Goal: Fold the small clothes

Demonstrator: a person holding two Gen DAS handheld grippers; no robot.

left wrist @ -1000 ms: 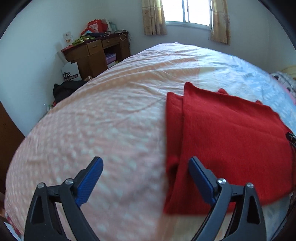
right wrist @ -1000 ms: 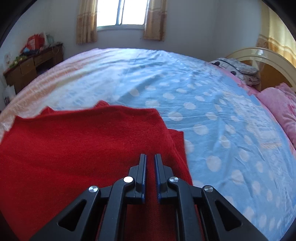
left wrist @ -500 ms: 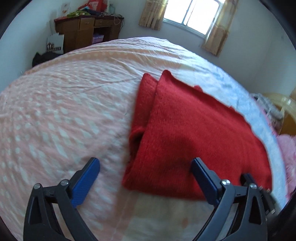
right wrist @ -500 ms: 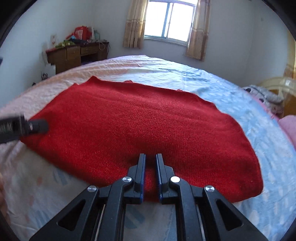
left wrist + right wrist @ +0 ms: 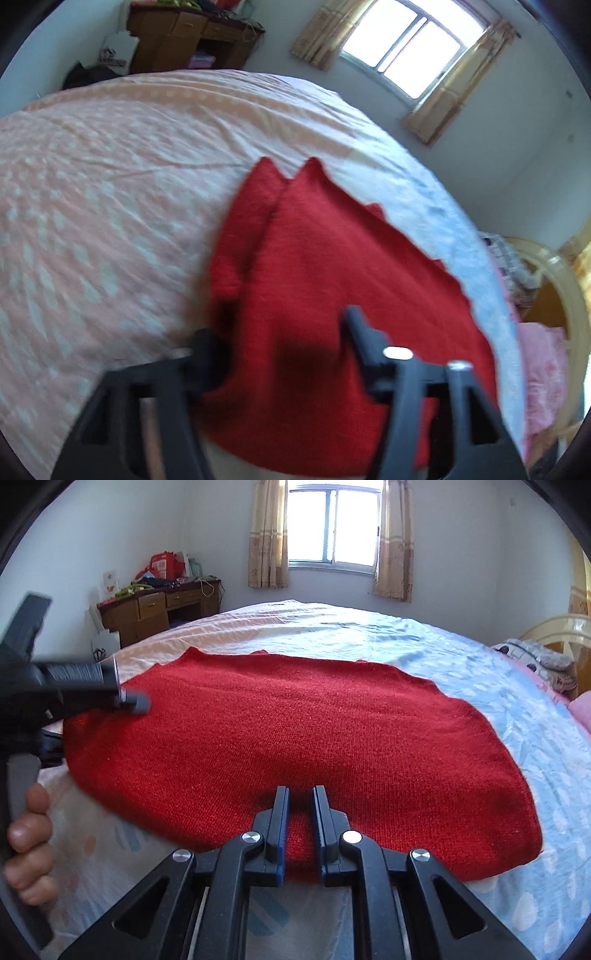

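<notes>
A red knitted sweater (image 5: 351, 266) lies folded flat on the bed, its sleeve edge tucked along its left side. My left gripper (image 5: 282, 334) is over the sweater's near left corner, and its jaws are closing with the red cloth between them, still well apart. The right wrist view shows the same sweater (image 5: 295, 731) spread wide, with the left gripper's fingertip (image 5: 136, 703) over its left edge. My right gripper (image 5: 300, 805) sits at the middle of the near hem, shut with a narrow strip of red knit between its pads.
The bed sheet (image 5: 110, 184) is peach with dots on the left and blue with dots (image 5: 480, 672) on the right. A wooden desk (image 5: 155, 609) stands by the far wall, a headboard and pillow (image 5: 535, 657) at right. A hand (image 5: 29, 834) grips the left tool.
The left gripper swung and dropped onto the sweater's near left corner while its jaws narrowed. The right gripper moved from the sweater's right part to the near hem, then stayed there.
</notes>
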